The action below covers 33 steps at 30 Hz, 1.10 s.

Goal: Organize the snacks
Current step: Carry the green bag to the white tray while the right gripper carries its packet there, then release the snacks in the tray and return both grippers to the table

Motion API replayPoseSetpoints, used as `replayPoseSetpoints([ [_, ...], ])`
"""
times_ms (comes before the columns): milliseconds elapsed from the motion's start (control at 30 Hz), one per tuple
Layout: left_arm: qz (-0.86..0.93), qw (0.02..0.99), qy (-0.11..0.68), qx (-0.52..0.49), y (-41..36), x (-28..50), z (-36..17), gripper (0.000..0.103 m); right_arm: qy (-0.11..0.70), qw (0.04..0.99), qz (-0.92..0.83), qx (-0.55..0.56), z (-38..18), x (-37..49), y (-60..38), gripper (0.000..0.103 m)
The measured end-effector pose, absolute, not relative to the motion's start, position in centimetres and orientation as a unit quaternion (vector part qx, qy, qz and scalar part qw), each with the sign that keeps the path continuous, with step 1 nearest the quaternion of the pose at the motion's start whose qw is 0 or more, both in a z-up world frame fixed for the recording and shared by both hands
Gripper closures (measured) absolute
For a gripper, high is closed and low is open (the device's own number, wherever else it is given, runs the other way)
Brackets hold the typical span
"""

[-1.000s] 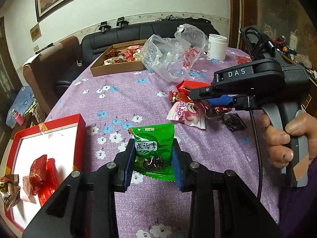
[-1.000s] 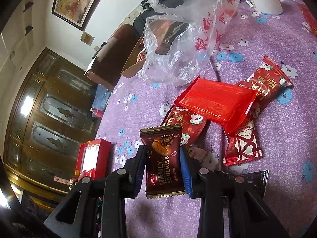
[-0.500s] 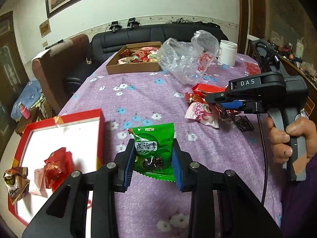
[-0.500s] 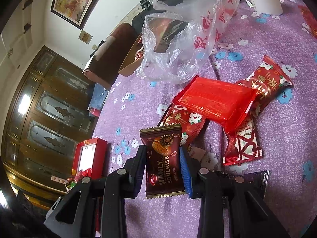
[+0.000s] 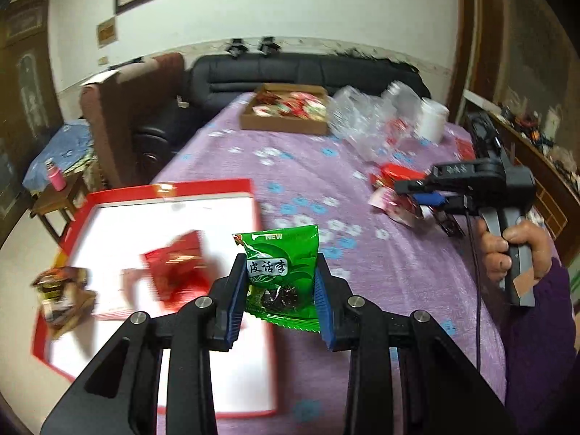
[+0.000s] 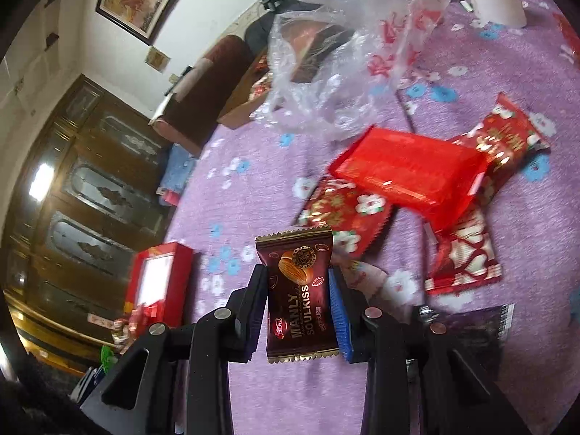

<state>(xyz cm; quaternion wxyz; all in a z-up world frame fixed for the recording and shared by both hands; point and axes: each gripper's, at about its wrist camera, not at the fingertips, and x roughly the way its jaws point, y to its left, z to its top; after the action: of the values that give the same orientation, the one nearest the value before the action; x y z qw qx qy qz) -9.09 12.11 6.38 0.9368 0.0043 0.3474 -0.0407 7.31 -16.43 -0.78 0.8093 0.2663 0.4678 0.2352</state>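
Note:
My left gripper is shut on a green snack packet and hangs over the right edge of a red box with a white floor. Inside that box lie a red packet and a brown-gold packet. My right gripper is shut on a dark brown Manly Soulkiss chocolate packet, held above the purple flowered tablecloth. It also shows in the left wrist view as the right gripper by a pile of red packets. Red snack packets lie just beyond it.
A crumpled clear plastic bag and a white jar stand further back. A cardboard tray of sweets sits at the table's far end, before a black sofa. A person's hand holds the right gripper's handle.
The left gripper has carried the green packet leftward, from over the bare cloth to over the red box's edge. The right gripper has stayed put with the chocolate packet.

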Motion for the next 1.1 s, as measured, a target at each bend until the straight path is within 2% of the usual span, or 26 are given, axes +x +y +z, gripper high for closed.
replayPoseSetpoints([
  [267, 0.038, 0.945, 0.322, -0.044, 20.4, -10.6, 8.0, 0.071, 0.471, 0.781, 0.330, 0.244, 2.2, 6.1, -6.6, 0.070],
  [533, 0.115, 0.933, 0.331, -0.082, 26.6, -9.6, 6.6, 0.071, 0.464, 0.752, 0.429, 0.190, 4.1, 4.2, 4.7, 0.070],
  [800, 0.101, 0.923, 0.365, -0.070, 26.2, -7.6, 3.7, 0.071, 0.431, 0.769, 0.454, 0.131, 2.1, 1.5, 9.1, 0.069],
  [967, 0.092, 0.912, 0.395, -0.067, 25.5, -6.6, 2.0, 0.070, 0.431, 0.764, 0.469, 0.105, 1.8, 0.4, 10.0, 0.062],
  [1000, 0.095, 0.911, 0.395, -0.069, 25.6, -6.6, 2.0, 0.068, 0.430, 0.763, 0.469, 0.110, 2.0, 0.5, 9.7, 0.058],
  [1033, 0.098, 0.911, 0.395, -0.069, 25.7, -6.8, 2.2, 0.059, 0.423, 0.767, 0.467, 0.120, 2.4, 0.6, 9.0, 0.056],
  [1100, 0.112, 0.916, 0.380, -0.063, 25.8, -7.4, 3.0, 0.050, 0.405, 0.778, 0.462, 0.132, 3.2, 0.5, 7.5, 0.052],
])
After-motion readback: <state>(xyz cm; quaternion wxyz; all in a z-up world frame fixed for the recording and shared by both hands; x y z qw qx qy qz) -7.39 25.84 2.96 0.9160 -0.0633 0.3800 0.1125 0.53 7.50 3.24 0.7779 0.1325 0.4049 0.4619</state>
